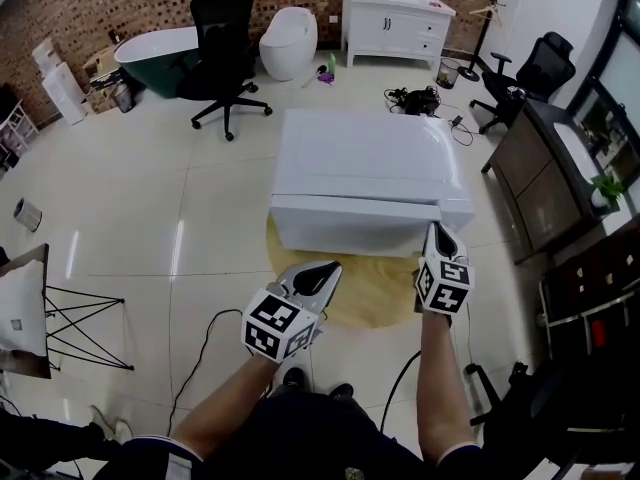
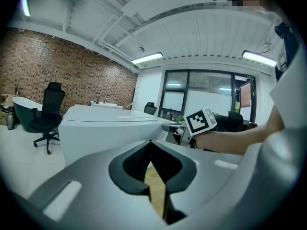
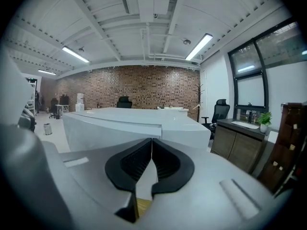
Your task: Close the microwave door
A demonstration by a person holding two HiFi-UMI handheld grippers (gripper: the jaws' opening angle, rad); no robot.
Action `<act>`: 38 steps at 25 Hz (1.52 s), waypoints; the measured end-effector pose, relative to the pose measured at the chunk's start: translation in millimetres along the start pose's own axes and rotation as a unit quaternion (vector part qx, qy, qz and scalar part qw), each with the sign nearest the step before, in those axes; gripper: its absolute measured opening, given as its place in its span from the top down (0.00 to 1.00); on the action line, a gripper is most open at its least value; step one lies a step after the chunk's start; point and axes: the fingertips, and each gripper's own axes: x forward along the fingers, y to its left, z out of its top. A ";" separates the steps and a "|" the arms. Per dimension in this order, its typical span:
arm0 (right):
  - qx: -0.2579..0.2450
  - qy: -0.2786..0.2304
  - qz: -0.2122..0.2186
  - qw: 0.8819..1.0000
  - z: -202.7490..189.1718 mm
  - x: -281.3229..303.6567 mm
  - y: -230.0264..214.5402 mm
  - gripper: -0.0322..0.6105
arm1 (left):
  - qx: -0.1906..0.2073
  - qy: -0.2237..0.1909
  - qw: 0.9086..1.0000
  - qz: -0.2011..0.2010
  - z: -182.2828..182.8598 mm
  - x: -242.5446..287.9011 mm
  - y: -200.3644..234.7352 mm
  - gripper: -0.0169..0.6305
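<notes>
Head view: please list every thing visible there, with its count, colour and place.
box-shaped unit: one, white, room centre, on the mat
round mat: one, yellowish, under the unit
office chairs: two, black, back left and back right
bathtub: one, dark green, back left
oval fixture: one, white, back centre
vanity cabinet: one, white, back wall
counter: one, brown, right side
left gripper: one, grey, shut, empty
right gripper: one, grey, shut, empty
</notes>
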 end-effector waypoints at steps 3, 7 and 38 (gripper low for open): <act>0.001 0.001 0.010 1.000 0.3 -0.3 0.7 0.94 | -0.002 0.003 1.000 -0.006 -3.3 2.3 -2.6 0.96; -0.004 0.005 0.025 1.000 -0.7 -1.7 -0.1 0.94 | -0.008 0.007 1.000 -0.011 -8.6 6.5 -5.4 0.96; -0.001 -0.038 0.149 0.988 21.0 -105.8 72.4 0.95 | 0.035 -0.012 0.997 -0.070 12.9 -5.6 -47.1 0.96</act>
